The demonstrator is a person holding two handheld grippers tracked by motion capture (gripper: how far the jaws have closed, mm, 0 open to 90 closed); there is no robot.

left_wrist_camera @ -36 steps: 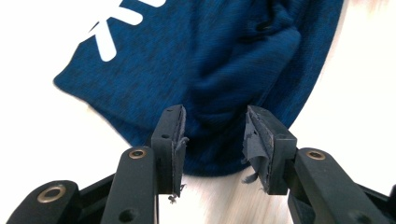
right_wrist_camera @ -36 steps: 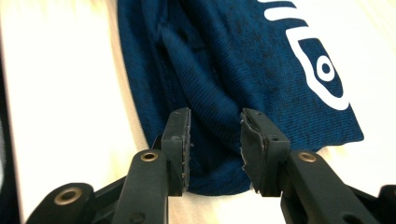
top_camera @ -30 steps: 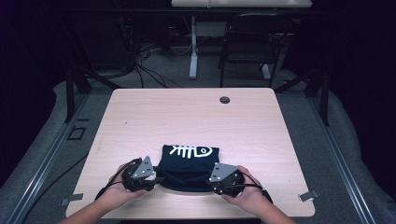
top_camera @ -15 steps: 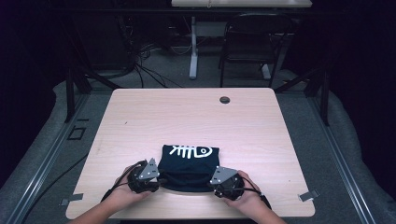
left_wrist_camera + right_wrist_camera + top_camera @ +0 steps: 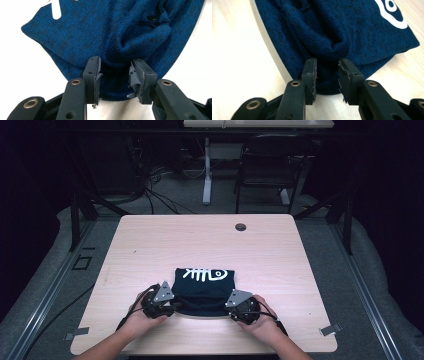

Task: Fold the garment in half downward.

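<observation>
Both grippers pulled back slightly toward near table edge. Left gripper jaws spread around folded blue shirt hem; right gripper likewise spread, fabric between.

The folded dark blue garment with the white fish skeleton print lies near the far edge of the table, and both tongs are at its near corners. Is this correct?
Not quite: the high view shows the garment near the person's edge of the table, not the far one. The left tongs and right tongs are indeed at its near corners.

table: light wood | on it: folded blue garment (fishbone print), near front edge
</observation>
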